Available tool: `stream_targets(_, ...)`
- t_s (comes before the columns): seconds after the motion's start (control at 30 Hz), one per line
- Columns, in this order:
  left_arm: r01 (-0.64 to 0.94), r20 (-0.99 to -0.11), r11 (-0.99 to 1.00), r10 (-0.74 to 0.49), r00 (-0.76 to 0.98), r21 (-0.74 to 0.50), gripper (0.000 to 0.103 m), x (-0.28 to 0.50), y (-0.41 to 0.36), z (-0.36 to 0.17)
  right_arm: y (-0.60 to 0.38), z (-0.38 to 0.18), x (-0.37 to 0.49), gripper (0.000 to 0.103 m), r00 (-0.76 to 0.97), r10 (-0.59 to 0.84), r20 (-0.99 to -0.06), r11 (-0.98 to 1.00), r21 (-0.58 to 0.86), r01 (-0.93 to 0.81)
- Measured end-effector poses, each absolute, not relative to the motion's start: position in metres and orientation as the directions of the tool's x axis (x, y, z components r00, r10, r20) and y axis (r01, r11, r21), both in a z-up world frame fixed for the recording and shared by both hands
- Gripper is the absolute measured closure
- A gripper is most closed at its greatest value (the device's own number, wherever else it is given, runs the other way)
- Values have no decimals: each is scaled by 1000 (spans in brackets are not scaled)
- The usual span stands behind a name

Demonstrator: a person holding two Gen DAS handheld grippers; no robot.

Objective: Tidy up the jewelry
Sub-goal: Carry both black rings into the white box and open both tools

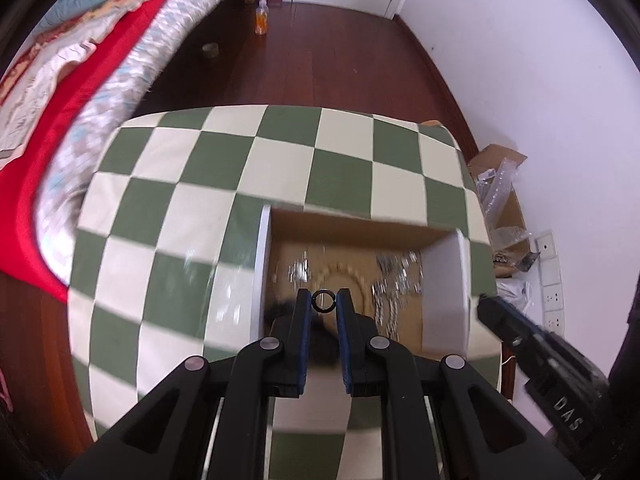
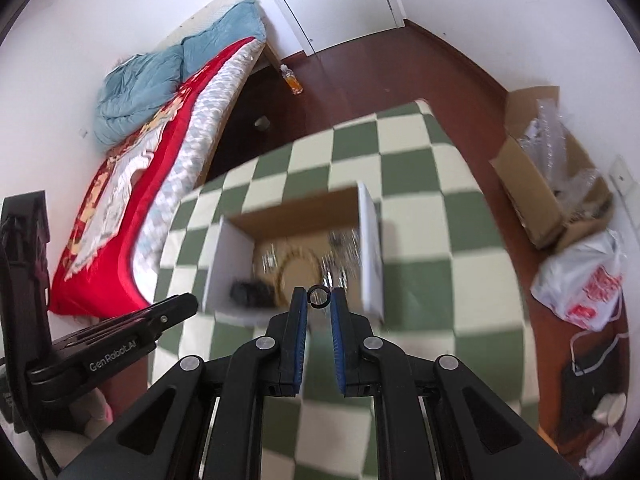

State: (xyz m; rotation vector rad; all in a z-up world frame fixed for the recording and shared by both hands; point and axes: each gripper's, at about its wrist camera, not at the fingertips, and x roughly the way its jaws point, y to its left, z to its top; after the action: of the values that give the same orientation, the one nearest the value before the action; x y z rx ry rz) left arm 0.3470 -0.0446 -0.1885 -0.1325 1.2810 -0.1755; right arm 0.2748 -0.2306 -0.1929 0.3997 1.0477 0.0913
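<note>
Two grippers hover over an open cardboard box [image 1: 348, 224] that sits on the green-and-cream checked worktop [image 1: 192, 184]. The left gripper [image 1: 323, 301] pinches a small dark ring [image 1: 323, 301] right at its tips, the ring caught between the blue pads of its fingers [image 1: 305, 312], above the box's inside. The right gripper [image 2: 319, 297] likewise grips a small dark ring [image 2: 319, 296] between its fingertips, over the near part of the box [image 2: 296, 208]. Blurred by motion, the box floor shows a loop of pale beads [image 1: 348, 276], silvery chain pieces [image 1: 396, 280] to its right, and a dark item [image 2: 250, 292] in the near left corner. A red-covered bed [image 2: 120, 184] stands beside the worktop.
</note>
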Motion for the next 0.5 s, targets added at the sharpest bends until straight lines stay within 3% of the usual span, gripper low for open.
stream_targets(0.4,-2,-956,971,-234,175,-238,89,392,-36,-218,-219,-259,392,90,312,338,-888,910,393,133)
stream_targets(0.47,-2,-957,975,-218,191,-223,74,392,-36,-213,-218,-261,395,85,309,343,-887,906,399,141)
stream_targets(0.5,-6,-957,976,-210,201,-216,49,393,-35,-210,-218,-260,395,72,310,338,-889,908,395,143)
